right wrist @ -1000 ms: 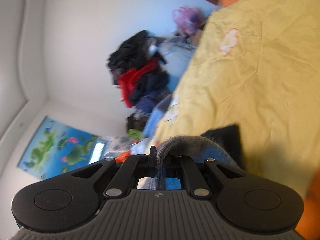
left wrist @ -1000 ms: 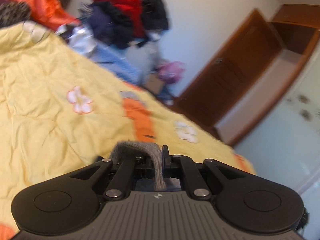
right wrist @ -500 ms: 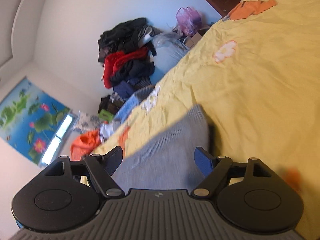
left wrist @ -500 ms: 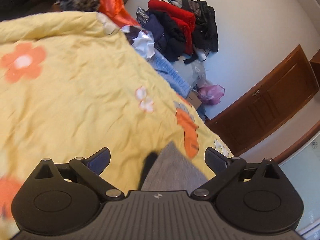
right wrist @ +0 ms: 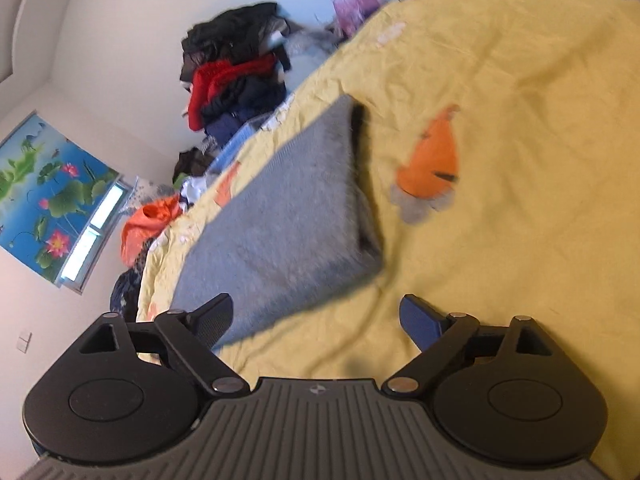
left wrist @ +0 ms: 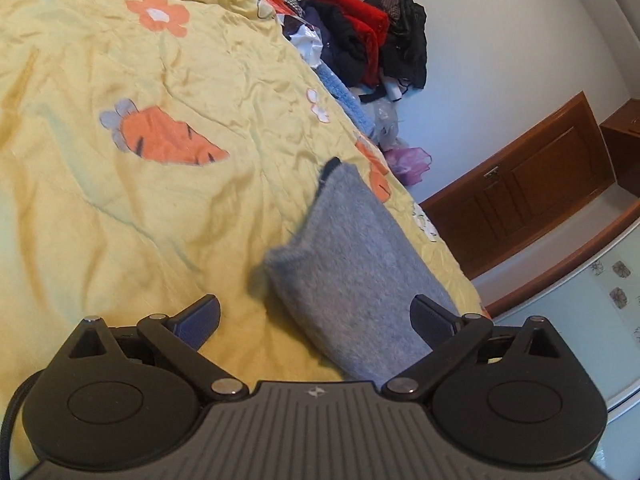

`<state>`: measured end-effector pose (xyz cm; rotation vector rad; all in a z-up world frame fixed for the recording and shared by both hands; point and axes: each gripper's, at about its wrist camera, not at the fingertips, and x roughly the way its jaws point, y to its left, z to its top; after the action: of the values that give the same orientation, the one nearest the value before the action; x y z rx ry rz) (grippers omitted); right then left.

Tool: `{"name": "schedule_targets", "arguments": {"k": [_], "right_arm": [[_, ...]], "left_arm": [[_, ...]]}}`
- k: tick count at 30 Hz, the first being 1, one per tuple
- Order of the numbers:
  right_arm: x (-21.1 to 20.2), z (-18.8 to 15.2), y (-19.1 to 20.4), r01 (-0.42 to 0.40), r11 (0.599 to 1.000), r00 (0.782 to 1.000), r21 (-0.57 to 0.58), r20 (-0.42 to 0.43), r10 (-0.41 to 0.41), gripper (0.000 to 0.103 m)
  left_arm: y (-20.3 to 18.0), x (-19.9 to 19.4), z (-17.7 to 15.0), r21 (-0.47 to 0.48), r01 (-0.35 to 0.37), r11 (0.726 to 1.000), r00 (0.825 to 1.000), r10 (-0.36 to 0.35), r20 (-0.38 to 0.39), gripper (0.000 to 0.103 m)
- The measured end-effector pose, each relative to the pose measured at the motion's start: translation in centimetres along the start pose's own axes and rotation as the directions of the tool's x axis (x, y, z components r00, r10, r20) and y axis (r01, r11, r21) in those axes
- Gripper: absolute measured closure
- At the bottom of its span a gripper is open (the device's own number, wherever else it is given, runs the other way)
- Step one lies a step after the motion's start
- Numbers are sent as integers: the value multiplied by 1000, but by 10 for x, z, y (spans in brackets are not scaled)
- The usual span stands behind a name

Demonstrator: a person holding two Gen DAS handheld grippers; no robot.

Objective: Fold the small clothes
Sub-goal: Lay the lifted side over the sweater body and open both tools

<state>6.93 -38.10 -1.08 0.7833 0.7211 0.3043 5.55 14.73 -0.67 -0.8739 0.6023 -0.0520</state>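
Apparently untouched, grey garment (left wrist: 352, 264) lies beyond both spread fingers (left wrist: 200, 318).

A bed covered by a wrinkled yellow quilt (left wrist: 120, 208) printed with orange carrots and small flowers fills most of both views. Past the bed's far edge, a heap of clothes (left wrist: 360, 40) in red, black and navy is piled against a plain white wall (left wrist: 500, 40). A pink plastic bag (left wrist: 408, 160) sits near the foot of that wall, beside a brown wooden panelled door (left wrist: 532, 196). In the right wrist view, a blue poster (right wrist: 44, 176) of lotus flowers and green leaves hangs on the white wall, with a bright window (right wrist: 92, 236) just beside it letting in daylight. An orange garment (right wrist: 148, 224) lies crumpled near the bed's edge below the window.
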Motion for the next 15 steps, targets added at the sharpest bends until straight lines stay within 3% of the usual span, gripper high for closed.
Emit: {"name": "schedule_targets", "arguments": {"k": [4, 7, 8, 9, 10, 12, 15], "right_arm": [[23, 7, 4, 6, 997, 998, 72, 67, -11, 12], [37, 12, 2, 29, 992, 994, 120, 97, -40, 31], [42, 13, 2, 25, 990, 995, 137, 91, -37, 37], [46, 13, 1, 15, 989, 996, 146, 84, -28, 40], [49, 12, 0, 10, 988, 997, 154, 79, -22, 46], [55, 10, 0, -7, 987, 997, 159, 74, -5, 51], [59, 10, 1, -18, 988, 997, 153, 77, 7, 53]], "left_arm": [[-3, 11, 1, -66, 16, 998, 1000, -16, -5, 0], [0, 22, 13, -152, 25, 988, 1000, -27, -14, 2], [-1, 26, 16, -164, 33, 986, 999, -38, -29, 11], [-2, 31, 17, -165, 37, 986, 997, -47, -53, 29], [-4, 36, 17, -157, 39, 987, 995, -52, -83, 35], [-9, 44, 12, -125, 32, 992, 990, -49, -133, 38], [-18, 50, 9, -45, 16, 999, 994, -20, -105, 39]]}}
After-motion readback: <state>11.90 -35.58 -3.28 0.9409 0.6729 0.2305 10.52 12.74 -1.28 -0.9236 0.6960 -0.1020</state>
